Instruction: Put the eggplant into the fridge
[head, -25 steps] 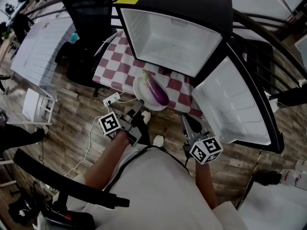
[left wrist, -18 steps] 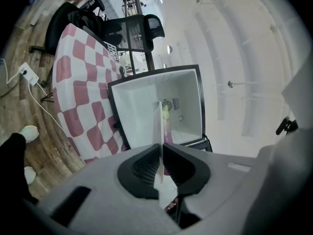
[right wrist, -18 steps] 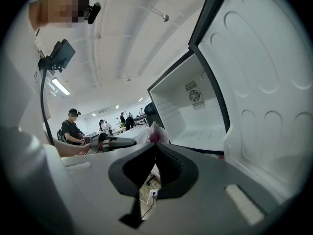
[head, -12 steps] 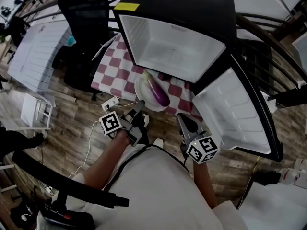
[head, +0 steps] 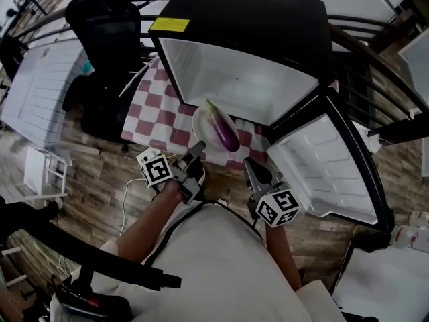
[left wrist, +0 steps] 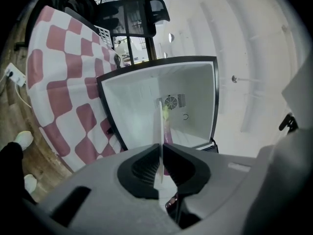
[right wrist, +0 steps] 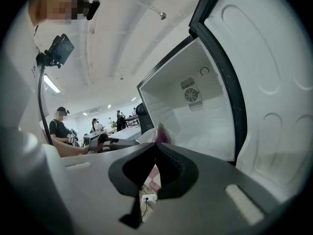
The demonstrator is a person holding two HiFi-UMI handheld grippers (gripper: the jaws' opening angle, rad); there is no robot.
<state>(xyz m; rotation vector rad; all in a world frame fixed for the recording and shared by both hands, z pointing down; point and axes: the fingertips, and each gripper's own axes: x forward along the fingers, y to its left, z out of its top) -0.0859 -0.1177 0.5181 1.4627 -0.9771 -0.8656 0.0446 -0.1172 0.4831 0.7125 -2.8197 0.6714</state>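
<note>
A purple eggplant (head: 223,130) with a green stem lies on a white plate (head: 203,123) held in front of the open black fridge (head: 234,72), just below its white inside. My left gripper (head: 196,147) is shut on the plate's near left rim. The left gripper view shows the plate edge-on (left wrist: 160,126) between the jaws, with the eggplant (left wrist: 167,133) behind it. My right gripper (head: 249,164) is shut on the plate's near right rim. Past its closed jaws the right gripper view shows the eggplant (right wrist: 161,131) and the fridge's inside (right wrist: 195,116).
The fridge door (head: 328,166) stands swung open at the right. A red-and-white checked tablecloth (head: 154,106) hangs under the fridge. A black office chair (head: 107,25) stands at the left, a power strip (left wrist: 11,74) lies on the wooden floor, and people (right wrist: 61,126) are far back.
Both grippers have carried the plate with the eggplant forward, closer to the fridge's opening. Their hold on the plate is unchanged.
</note>
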